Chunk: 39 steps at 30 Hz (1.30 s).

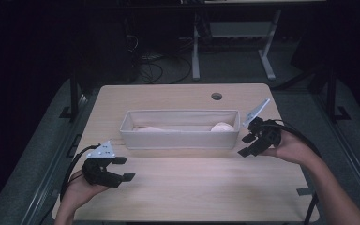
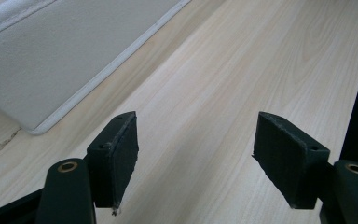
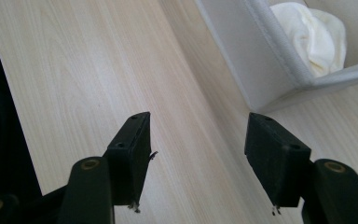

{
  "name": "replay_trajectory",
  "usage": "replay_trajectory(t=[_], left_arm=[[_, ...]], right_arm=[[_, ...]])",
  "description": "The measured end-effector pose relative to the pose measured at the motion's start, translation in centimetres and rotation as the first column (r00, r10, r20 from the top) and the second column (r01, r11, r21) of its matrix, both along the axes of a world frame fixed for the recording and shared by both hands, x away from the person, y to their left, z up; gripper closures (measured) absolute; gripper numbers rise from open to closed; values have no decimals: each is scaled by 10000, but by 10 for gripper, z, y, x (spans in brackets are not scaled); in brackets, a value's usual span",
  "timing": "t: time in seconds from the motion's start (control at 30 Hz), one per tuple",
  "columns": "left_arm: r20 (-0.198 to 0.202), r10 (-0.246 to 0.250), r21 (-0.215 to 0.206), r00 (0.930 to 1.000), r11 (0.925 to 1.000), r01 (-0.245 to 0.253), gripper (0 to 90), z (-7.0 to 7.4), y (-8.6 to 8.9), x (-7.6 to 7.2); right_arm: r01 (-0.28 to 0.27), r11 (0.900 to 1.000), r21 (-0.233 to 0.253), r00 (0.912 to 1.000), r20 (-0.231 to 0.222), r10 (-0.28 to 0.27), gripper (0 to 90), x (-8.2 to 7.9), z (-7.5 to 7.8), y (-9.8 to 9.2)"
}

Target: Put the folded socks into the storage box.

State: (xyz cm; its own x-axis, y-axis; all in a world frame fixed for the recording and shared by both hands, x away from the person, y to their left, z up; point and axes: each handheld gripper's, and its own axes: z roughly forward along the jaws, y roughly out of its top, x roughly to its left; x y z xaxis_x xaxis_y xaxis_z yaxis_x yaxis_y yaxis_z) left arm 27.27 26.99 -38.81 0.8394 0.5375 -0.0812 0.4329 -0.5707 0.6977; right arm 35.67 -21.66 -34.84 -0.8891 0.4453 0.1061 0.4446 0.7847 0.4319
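Dark backdrop; bin (image 1: pixel 180 133) contents half-hidden.

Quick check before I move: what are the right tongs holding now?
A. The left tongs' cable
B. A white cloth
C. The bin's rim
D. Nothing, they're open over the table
D: in the right gripper view the right tongs stand apart with bare table between the jaws; the cloth lies in the bin, off to the side.

Counter (image 1: pixel 187 187): pale wood grain, round cable hole (image 1: pixel 216 96) near far edge.
Floor (image 1: pixel 243 65): grey, dim.
Behind: white desk legs (image 1: pixel 196 51), tangled cables (image 1: pixel 150 70).
Light: room dark, counter lit.
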Motion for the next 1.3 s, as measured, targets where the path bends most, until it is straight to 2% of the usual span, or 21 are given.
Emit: replay_trajectory(t=[0.9, 1.3], left_arm=[[-69, 17, 196, 10000, 9998, -16, 301, -3, 0, 1], [-88, 40, 235, 10000, 9997, -38, 301, -4, -1, 0]], right_arm=[[72, 9993, 355, 9985, -538, -53, 390, -8, -37, -1], [88, 9984, 562, 9976, -690, -49, 383, -16, -48, -1]])
